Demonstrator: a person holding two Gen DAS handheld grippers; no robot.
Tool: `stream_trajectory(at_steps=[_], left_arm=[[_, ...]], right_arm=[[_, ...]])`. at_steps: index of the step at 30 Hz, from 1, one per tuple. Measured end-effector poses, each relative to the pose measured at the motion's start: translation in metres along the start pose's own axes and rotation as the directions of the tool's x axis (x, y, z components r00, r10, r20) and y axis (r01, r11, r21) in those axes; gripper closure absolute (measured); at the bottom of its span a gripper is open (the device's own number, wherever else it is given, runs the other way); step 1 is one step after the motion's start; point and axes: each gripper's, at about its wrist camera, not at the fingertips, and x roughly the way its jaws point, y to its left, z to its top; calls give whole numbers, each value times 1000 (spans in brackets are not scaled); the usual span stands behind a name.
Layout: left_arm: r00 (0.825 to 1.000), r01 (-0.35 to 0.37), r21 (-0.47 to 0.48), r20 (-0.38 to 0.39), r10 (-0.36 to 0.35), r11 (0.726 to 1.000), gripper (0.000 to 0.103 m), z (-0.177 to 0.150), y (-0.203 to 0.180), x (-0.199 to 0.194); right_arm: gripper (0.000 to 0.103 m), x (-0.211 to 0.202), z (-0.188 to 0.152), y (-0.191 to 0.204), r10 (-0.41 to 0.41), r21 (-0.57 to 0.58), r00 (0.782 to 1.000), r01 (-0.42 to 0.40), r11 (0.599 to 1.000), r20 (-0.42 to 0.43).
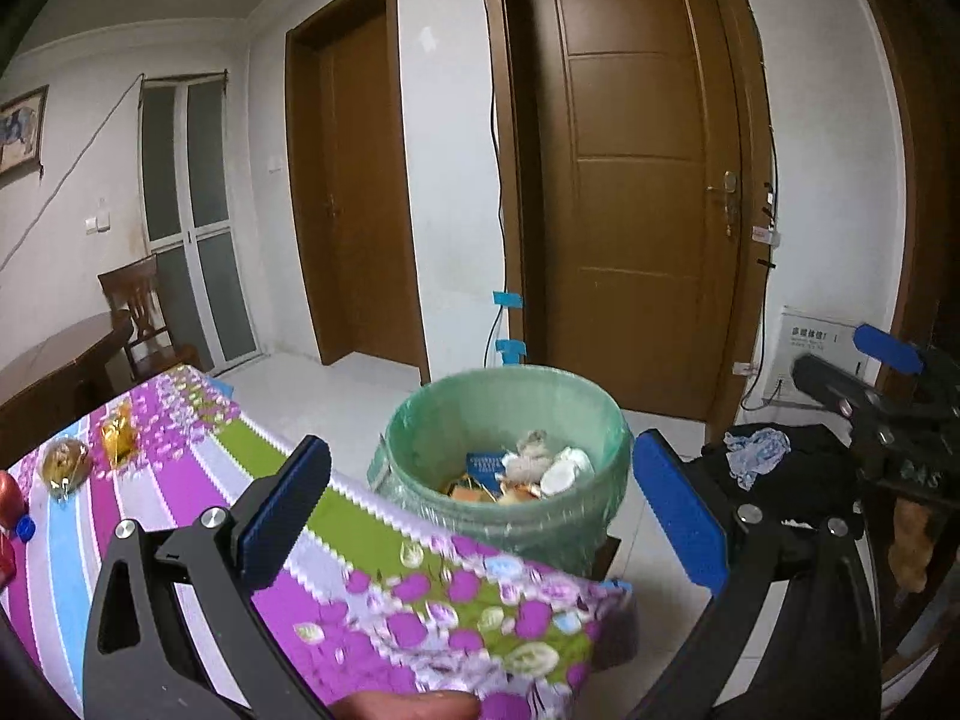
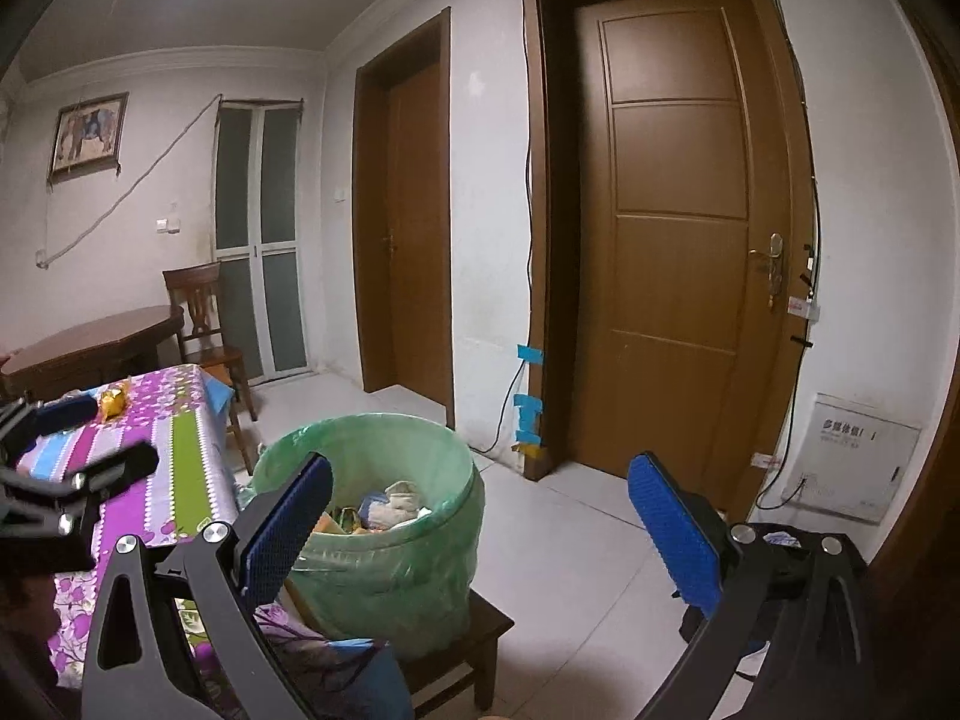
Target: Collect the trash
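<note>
The room had white walls and two brown doors (image 2: 678, 252), with a pale tiled floor (image 2: 588, 546) below them. A tabletop (image 1: 198, 516) under a striped and flowered purple, green and blue cloth filled the lower left of the left wrist view. Just beside its edge stood a round bin (image 1: 504, 468) lined with a green plastic bag, set on a low dark wooden stool (image 2: 480, 630). Trash already lay inside the bin: crumpled white paper, a blue packet and some orange and gold wrappers. Near the far end of the tabletop lay two gold foil wrappers (image 1: 117, 435), close together and well apart from the bin. The left tongs (image 1: 480, 510) stood wide open with nothing between their blue pads, the bin showing through the gap. The right tongs (image 2: 480, 534) were likewise spread wide and empty, pointing towards the bin and the floor beyond. A small blue bottle cap (image 1: 25, 530) sat at the tabletop's left edge.
</note>
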Motion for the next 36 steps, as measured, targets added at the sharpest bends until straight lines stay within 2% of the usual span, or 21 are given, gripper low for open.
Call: stream_trajectory(at_steps=[4, 8, 12, 19, 25, 28, 30, 36], left_arm=[[1000, -5, -1, -9, 5, 1000, 6, -15, -2, -9], [998, -61, 23, -16, 61, 998, 6, -29, 2, -15], [995, -90, -4, -31, 90, 996, 6, -38, 12, -20], [990, -137, -12, -23, 137, 991, 6, -44, 20, -35], [991, -135, -19, -18, 135, 991, 6, -44, 26, -41], [985, -173, -51, -2, 173, 984, 6, -45, 27, -43], [985, -171, -65, 3, 172, 983, 6, -46, 27, -45], [984, -177, -34, 32, 178, 984, 6, -49, 13, -48]], right_arm=[[4, 1, -10, 13, 46, -43, 999, -46, 998, -9], [4, 2, -15, 29, 113, -81, 993, -115, 990, -32], [4, 4, -19, 40, 144, -103, 988, -148, 984, -48], [4, 6, -18, 48, 168, -116, 984, -174, 978, -55], [4, 8, -19, 54, 182, -123, 981, -189, 974, -61], [4, 9, -22, 56, 183, -127, 981, -190, 973, -64], [4, 12, -24, 55, 184, -125, 981, -191, 974, -69], [4, 16, -26, 52, 188, -111, 979, -195, 974, -76]])
